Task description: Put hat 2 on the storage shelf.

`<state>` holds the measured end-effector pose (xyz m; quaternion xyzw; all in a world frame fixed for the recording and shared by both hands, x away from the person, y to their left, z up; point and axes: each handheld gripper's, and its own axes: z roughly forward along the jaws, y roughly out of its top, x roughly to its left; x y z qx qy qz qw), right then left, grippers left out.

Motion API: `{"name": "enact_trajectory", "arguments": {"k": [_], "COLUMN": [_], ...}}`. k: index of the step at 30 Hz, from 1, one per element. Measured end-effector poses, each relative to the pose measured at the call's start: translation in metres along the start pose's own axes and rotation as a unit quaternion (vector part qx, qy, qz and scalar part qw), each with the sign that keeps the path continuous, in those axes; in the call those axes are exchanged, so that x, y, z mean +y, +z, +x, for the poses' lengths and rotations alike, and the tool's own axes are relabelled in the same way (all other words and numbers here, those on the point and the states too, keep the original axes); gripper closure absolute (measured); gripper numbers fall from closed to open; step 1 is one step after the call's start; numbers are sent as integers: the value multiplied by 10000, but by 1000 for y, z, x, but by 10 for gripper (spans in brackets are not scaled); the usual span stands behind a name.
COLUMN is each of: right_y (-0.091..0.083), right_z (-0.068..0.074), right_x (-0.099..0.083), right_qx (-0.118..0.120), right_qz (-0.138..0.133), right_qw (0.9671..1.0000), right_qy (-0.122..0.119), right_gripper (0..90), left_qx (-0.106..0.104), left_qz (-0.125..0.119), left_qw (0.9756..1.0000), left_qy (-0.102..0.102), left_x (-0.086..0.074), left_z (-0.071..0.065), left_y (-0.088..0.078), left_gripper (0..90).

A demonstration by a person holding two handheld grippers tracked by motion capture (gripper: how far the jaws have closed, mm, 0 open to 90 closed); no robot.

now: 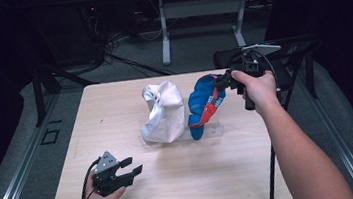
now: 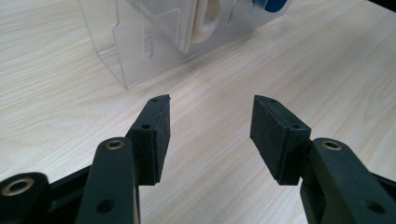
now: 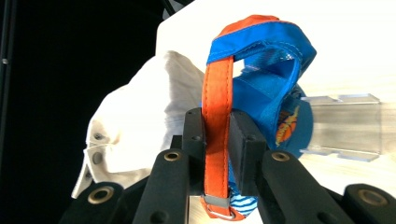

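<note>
On the pale wood-grain counter (image 1: 183, 179) stands a clear acrylic rack (image 2: 140, 51) with slotted upright dividers, and two soft fabric caps sit in it side by side: a cream-white cloth cap with metal snaps (image 1: 163, 112) on the left and a blue cloth cap with an orange adjuster strap (image 1: 205, 105) on the right, touching or nearly touching each other. The right tool (image 3: 217, 140) is clamped on the orange webbing strap (image 3: 217, 107) of the blue cap, the band running straight up between its two black jaws, with a small metal buckle visible near the bottom of the right gripper view. The cap looks light and limp; its crown is crumpled and folded over, so it will likely sag and swing from whatever point holds it. The strap seems a sound place to take hold, being flat, doubled and stitched, and thin enough for the padded jaws to close on firmly, though it could slide through the pads if pulled along its length. The rack looks rigid and light, so a snagged brim might drag or tip it. The left tool (image 1: 122, 172) rests low at the near left of the counter, well apart from the rack, its jaws spread wide with nothing between them, pointing toward the rack's near corner.
</note>
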<state>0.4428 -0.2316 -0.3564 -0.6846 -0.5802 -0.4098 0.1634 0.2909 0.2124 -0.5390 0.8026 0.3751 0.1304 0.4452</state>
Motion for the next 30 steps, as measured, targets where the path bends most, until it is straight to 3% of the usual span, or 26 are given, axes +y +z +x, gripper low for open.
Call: {"name": "enact_trajectory", "arguments": {"k": [7,13,17,22,26,30], "right_y": [-4,-6,-7,-6,-5,-3], "right_z": [-7,-14,-20,-21,-21,-25], "right_x": [-4,-10,-16,-29,-46,-64], "right_qx": [-217,-575,-799,-1293,-1658,-1860], "right_qz": [24,-58,-110,-171,-217,-258], "right_qw": [9997,9979,9957,9873,9762,9678], "right_qy": [-98,-278,-454,-906,-1381,-1674], "right_gripper": [778,770,669,613,571,563], "left_qx": [60,57,81,116,160,196], "left_qz": [6,21,19,3,-15,-60], "left_qw": [10000,9999,9999,9999,9998,9997], "left_qy": [-69,-81,-104,-113,-136,-159], "left_x": [-2,-3,-3,-3,-4,-4], "left_z": [3,6,8,10,12,14], "left_y": [0,-1,-1,-1,-2,-3], "left_gripper": [481,481,481,480,478,476]}}
